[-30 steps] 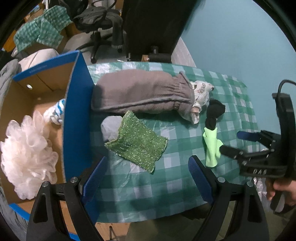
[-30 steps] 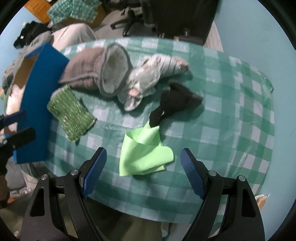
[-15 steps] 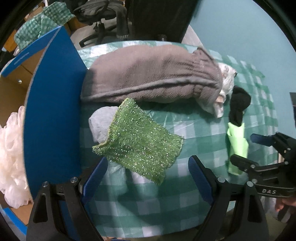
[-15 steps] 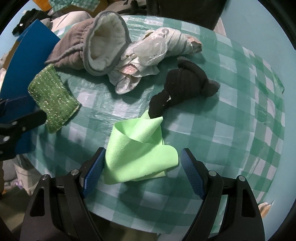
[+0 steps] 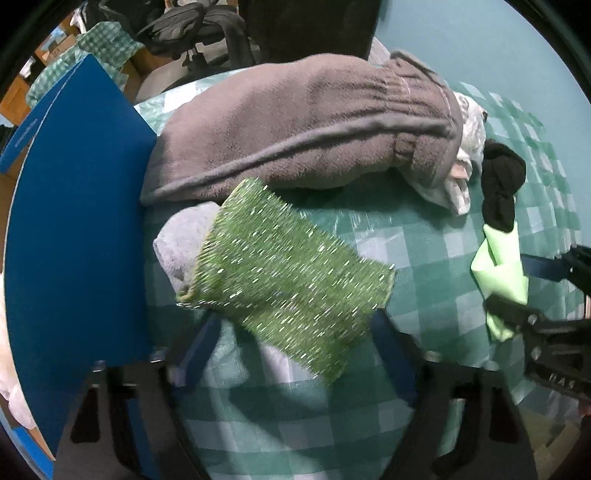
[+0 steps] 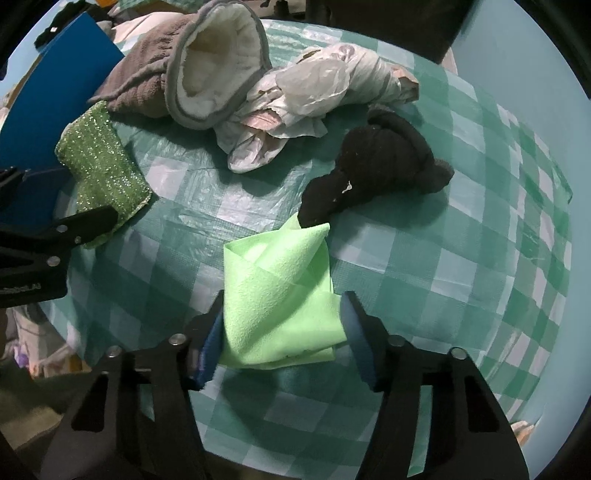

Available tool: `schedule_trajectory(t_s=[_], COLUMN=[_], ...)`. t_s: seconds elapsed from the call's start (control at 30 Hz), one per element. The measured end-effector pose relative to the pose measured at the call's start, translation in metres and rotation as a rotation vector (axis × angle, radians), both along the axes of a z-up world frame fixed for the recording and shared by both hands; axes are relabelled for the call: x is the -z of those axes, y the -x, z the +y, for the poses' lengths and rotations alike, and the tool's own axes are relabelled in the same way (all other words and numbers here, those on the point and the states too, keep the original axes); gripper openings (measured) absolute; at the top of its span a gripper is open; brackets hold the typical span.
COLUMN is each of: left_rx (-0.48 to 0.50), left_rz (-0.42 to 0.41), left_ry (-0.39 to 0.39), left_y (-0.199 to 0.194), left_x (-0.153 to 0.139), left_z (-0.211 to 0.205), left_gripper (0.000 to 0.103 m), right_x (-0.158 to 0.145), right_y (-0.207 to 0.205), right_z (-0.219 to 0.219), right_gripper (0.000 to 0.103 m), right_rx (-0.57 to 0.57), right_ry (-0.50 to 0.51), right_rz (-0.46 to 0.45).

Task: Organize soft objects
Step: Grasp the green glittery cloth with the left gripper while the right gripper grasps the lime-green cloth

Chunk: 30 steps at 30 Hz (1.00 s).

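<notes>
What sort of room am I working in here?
Probably a home office or spare room used as a workspace: black office chairs stand behind a table with a green checked plastic tablecloth, cardboard boxes sit on the floor, and the wall is plain teal.

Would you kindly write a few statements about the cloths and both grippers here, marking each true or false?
1. The right gripper straddles the light green cloth. True.
2. The black sock lies apart from the light green cloth. False: one end touches it.
3. The left gripper is open around the sparkly green cloth. True.
4. The grey towel sits inside the blue box. False: it lies on the checked tablecloth.
</notes>
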State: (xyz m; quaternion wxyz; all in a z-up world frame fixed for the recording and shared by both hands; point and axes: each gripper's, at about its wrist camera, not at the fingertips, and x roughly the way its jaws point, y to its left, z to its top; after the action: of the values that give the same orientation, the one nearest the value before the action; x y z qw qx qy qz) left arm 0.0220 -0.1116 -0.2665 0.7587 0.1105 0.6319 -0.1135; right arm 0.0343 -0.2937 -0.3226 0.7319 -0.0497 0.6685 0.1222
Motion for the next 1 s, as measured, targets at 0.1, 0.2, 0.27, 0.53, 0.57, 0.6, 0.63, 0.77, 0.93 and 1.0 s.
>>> schedule_trajectory(t_s=[0.1, 0.2, 0.27, 0.53, 0.57, 0.6, 0.63, 0.77, 0.93, 1.0], left_rx=[0.012, 0.015, 0.012, 0.053, 0.062, 0.067, 0.068, 0.058, 0.018, -0.003], left_rz=[0.011, 0.006, 0.013, 0.058, 0.065, 0.071, 0.076, 0.04, 0.007, 0.021], left_ry=[0.026, 0.046, 0.062, 0.098, 0.099, 0.101, 0.095, 0.093, 0.128, 0.136], left_y=[0.008, 0.02, 0.027, 0.051, 0.056, 0.059, 0.064, 0.07, 0.072, 0.057], left_x=[0.001, -0.001, -0.001, 0.001, 0.001, 0.001, 0.002, -0.003, -0.018, -0.017], left_z=[0.002, 0.007, 0.01, 0.014, 0.013, 0.013, 0.012, 0.017, 0.024, 0.023], left_gripper=[0.035, 0.021, 0.02, 0.02, 0.02, 0.02, 0.026, 0.057, 0.086, 0.087], right_x=[0.0, -0.001, -0.003, -0.011, -0.012, -0.015, -0.016, -0.016, -0.013, -0.014], right_y=[0.002, 0.004, 0.003, 0.006, 0.006, 0.007, 0.008, 0.011, 0.013, 0.014], right_z=[0.002, 0.001, 0.0, -0.001, -0.001, -0.002, -0.003, -0.006, -0.013, -0.017], right_gripper=[0.043, 0.031, 0.025, 0.02, 0.02, 0.02, 0.02, 0.02, 0.02, 0.02], right_rx=[0.002, 0.004, 0.005, 0.023, 0.024, 0.026, 0.029, 0.043, 0.062, 0.065], right_ry=[0.0, -0.011, -0.021, -0.063, -0.066, -0.07, -0.075, -0.088, -0.104, -0.111], right_rz=[-0.007, -0.01, -0.012, -0.012, -0.012, -0.012, -0.013, -0.002, 0.013, 0.014])
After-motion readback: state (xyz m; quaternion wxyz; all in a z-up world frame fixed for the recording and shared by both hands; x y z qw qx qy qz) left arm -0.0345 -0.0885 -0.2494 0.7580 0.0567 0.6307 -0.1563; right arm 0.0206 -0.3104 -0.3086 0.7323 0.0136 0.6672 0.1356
